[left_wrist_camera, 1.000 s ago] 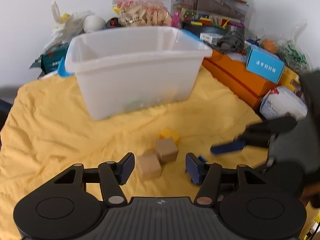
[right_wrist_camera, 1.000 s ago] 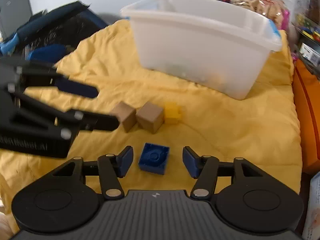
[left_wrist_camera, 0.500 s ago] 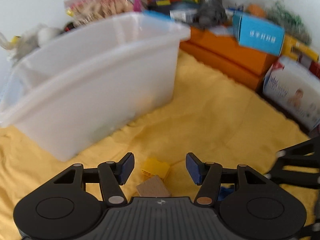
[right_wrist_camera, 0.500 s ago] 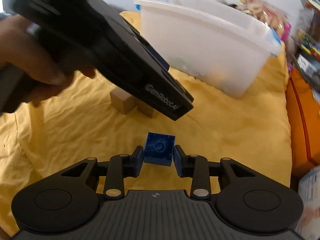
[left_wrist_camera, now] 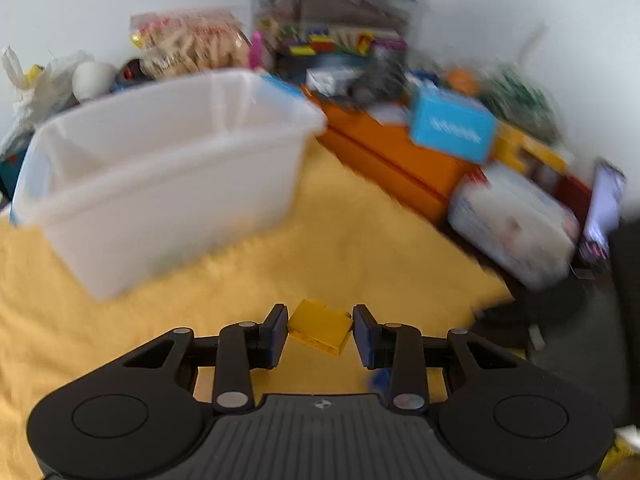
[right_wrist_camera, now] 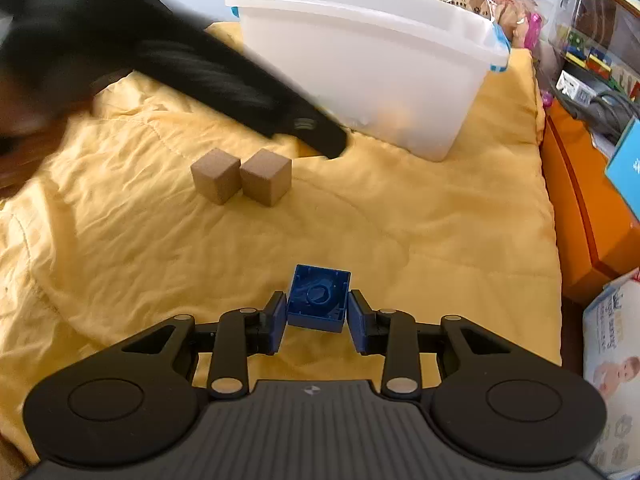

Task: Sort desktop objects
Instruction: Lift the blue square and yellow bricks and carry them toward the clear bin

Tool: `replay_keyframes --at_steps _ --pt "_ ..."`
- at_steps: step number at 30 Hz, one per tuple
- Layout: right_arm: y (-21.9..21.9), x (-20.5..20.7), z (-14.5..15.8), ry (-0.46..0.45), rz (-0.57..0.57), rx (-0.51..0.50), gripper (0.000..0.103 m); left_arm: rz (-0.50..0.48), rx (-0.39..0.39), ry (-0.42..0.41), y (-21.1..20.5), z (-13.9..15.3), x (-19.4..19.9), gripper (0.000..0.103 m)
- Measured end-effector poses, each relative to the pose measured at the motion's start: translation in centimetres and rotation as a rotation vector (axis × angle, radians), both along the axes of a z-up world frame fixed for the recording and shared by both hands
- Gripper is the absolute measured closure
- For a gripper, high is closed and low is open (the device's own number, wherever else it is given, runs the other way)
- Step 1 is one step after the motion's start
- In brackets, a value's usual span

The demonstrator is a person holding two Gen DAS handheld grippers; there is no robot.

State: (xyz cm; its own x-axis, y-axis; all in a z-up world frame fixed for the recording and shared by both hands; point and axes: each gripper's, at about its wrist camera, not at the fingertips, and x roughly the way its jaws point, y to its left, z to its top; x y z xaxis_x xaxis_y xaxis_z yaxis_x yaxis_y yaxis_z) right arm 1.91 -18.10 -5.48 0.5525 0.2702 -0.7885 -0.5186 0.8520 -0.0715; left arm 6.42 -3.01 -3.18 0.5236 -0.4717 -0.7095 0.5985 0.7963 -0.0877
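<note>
The left gripper is closing, its pads touching a yellow brick; the right gripper clamps a blue brick, two wooden cubes farther off

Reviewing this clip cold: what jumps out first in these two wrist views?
Each hand-held gripper has a toy brick between its pads: the left hand-held gripper, jaws closing, has a yellow brick; the right hand-held gripper grips a blue brick. Behind on the yellow cloth stands a big white bin, with two wooden cubes side by side nearer.
</note>
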Motion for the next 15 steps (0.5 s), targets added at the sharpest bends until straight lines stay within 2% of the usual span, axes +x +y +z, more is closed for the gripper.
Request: replay_keyframes --at_steps 6,9,13,15 --pt "0.2 -1.3 -0.4 0.021 0.052 -0.002 0.067 -0.009 0.115 0.088 3.1 -4.0 -3.8 0.063" --pt "0.6 -1.8 -0.4 0.024 0.079 -0.011 0.066 0.053 0.224 0.058 4.9 -4.2 -5.1 0.055" --pt "0.1 -2.4 0.1 0.008 0.046 -0.009 0.065 0.152 0.191 0.038 6.9 -2.4 -6.5 0.048" --pt "-0.2 -2.3 0.4 0.006 0.041 -0.004 0.065 0.244 0.184 0.025 6.5 -1.7 -6.9 0.043"
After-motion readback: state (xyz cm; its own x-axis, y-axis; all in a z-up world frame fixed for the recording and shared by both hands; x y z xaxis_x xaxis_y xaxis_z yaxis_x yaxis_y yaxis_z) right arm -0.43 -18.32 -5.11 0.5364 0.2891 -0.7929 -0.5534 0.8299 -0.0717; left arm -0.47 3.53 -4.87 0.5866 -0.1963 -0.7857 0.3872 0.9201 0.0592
